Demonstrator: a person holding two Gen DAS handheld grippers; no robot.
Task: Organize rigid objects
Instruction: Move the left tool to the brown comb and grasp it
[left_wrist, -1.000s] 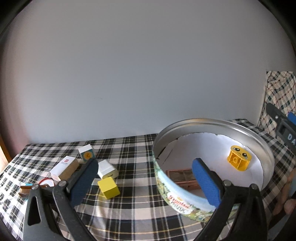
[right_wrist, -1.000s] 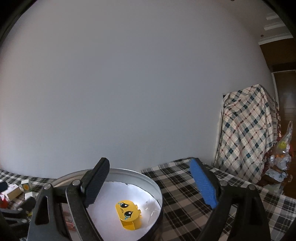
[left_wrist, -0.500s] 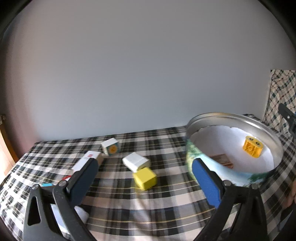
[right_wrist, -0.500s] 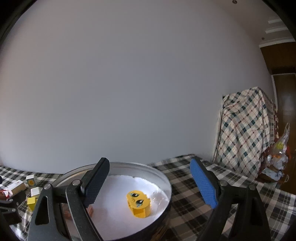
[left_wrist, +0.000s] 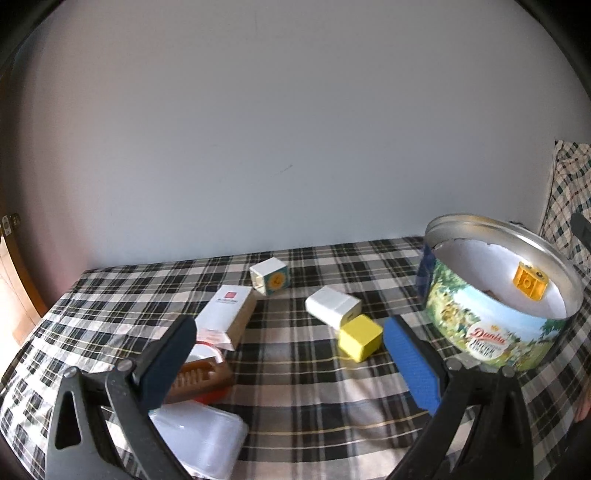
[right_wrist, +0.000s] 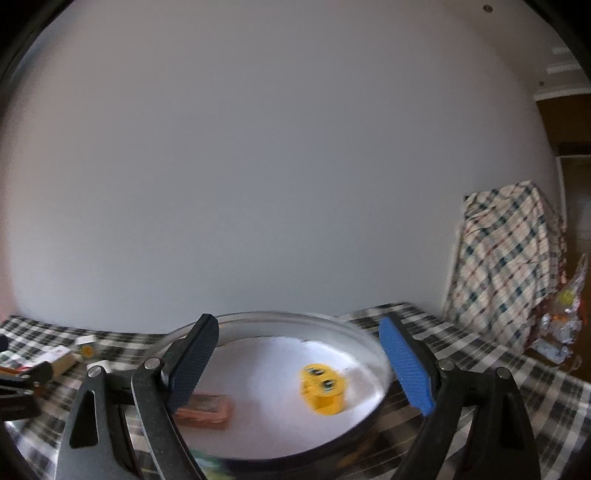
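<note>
Round cookie tin (left_wrist: 491, 325) stands open on the checked tablecloth (left_wrist: 295, 398), lid off, printed landscape band around its wall, white paper liner inside. This tin is the reference for everything below.

Inside the tin: a yellow toy brick (right_wrist: 324, 388) with a cartoon face, lying on the liner toward the tin's right half in the right wrist view; blurred there, sharper in the left wrist view, where it sits against the far inner wall. Also in the tin, a flat reddish-brown rectangular piece (right_wrist: 207, 406) on the liner on the opposite side from the brick; what it is cannot be told.

Outside the tin, all to its left in the left wrist view:
- yellow cube (left_wrist: 360, 336), nearest the tin
- white rectangular block (left_wrist: 332, 305), touching or just behind the cube
- small white cube with a sun print (left_wrist: 269, 280), farther off
- white-topped carton with a red square (left_wrist: 231, 314), beyond that
- wooden brush-like item (left_wrist: 199, 376) and a clear plastic box (left_wrist: 199, 439), farthest from the tin, low in view

Left gripper (left_wrist: 288, 354): fingers spread wide, nothing between them, above the cloth left of the tin.

Right gripper (right_wrist: 299, 362): fingers spread wide, empty, poised over the tin's opening.
</note>
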